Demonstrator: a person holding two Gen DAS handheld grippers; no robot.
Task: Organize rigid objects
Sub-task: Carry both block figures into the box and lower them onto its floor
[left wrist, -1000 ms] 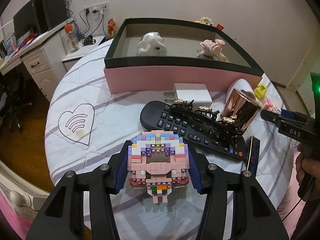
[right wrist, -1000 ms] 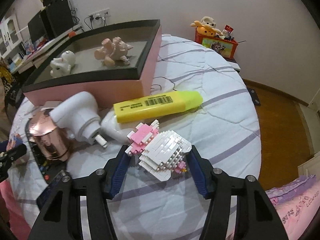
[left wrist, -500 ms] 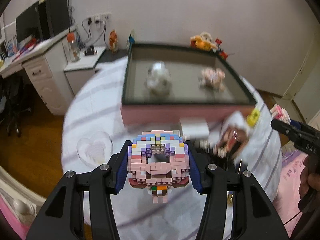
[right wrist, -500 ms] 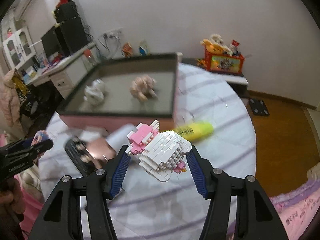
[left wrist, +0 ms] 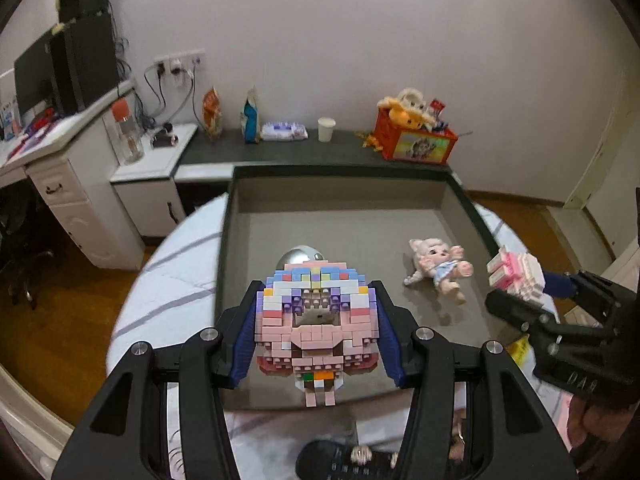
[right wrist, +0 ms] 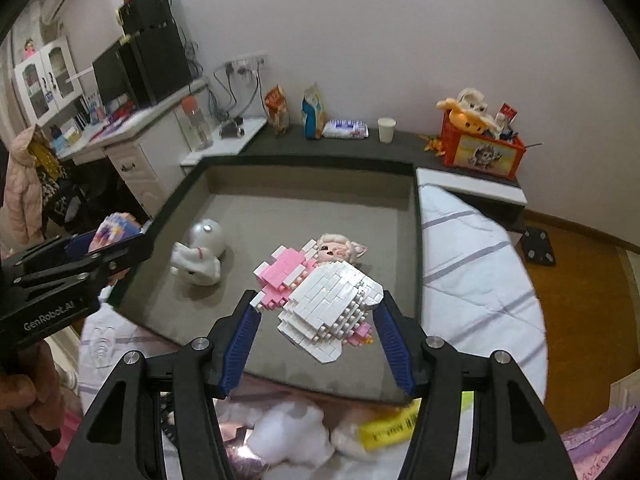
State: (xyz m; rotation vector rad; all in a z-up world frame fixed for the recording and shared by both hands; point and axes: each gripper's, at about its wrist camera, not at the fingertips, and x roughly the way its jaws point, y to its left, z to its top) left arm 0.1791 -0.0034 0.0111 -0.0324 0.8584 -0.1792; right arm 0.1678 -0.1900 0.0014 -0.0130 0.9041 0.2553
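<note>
- Both grippers have lifted their toys up off the round table and carried them over the big tray (left wrist: pixel 344 168). A second ago the toys sat low, near the remote and the yellow pen, in front of the tray.
- The left gripper (left wrist: pixel 316 336) is clamped on the pink block head (left wrist: pixel 316 320). The head hangs above the tray's near edge, on the left side of the tray.
- The right gripper (right wrist: pixel 316 320) is clamped on the white and pink block toy (right wrist: pixel 324 300). It hangs above the near right part of the tray.
- I think this means the toys are almost home. They only need to go down into the tray and be let go.
- The left view shows the little doll (left wrist: pixel 436 268) in full, lying in the right part of the tray. It also shows the right gripper from the side, by the tray's right wall.
- The right view shows the white figure (right wrist: pixel 200 256) in full, in the left part of the tray. In the left view the block head hides most of it. In the right view the block toy hides most of the doll.
</note>
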